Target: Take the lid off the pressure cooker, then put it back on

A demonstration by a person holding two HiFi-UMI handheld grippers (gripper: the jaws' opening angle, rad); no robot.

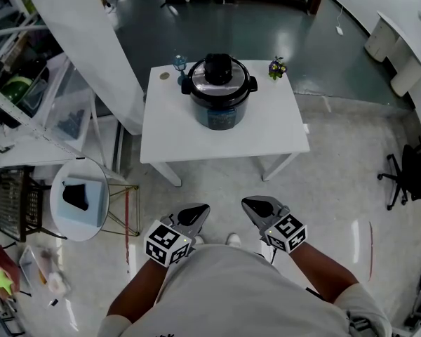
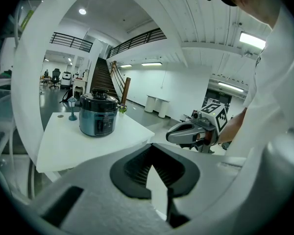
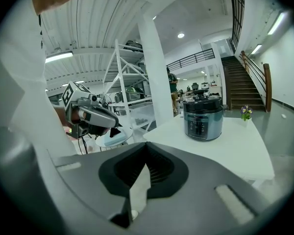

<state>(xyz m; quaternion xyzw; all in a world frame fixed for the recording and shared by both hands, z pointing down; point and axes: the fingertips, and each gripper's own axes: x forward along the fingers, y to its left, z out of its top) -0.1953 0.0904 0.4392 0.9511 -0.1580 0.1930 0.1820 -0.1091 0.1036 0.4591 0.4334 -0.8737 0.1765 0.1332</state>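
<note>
Head view shows the cooker point(image 1: 221, 97) standing near the far edge of the desk point(image 1: 266, 135), with its lid point(image 1: 219, 71) seated on top. That fits two stages alike: a lid yet to be lifted, or one already set back on; the pictures do not settle which.

The left hand-held gripper point(image 1: 198, 213) and the right hand-held gripper point(image 1: 250, 205) are held close to the person's body, well apart from the desk. Each gripper view shows its jaws clenched together with nothing between them.

The cooker is a squat round drum with a glossy blue-grey metal wall and a dark control panel on its front. Its lid looks like black plastic, ringed by bright metal, with a raised knob in the middle and stubby side handles. The desk top is smooth, white and roughly square.
</note>
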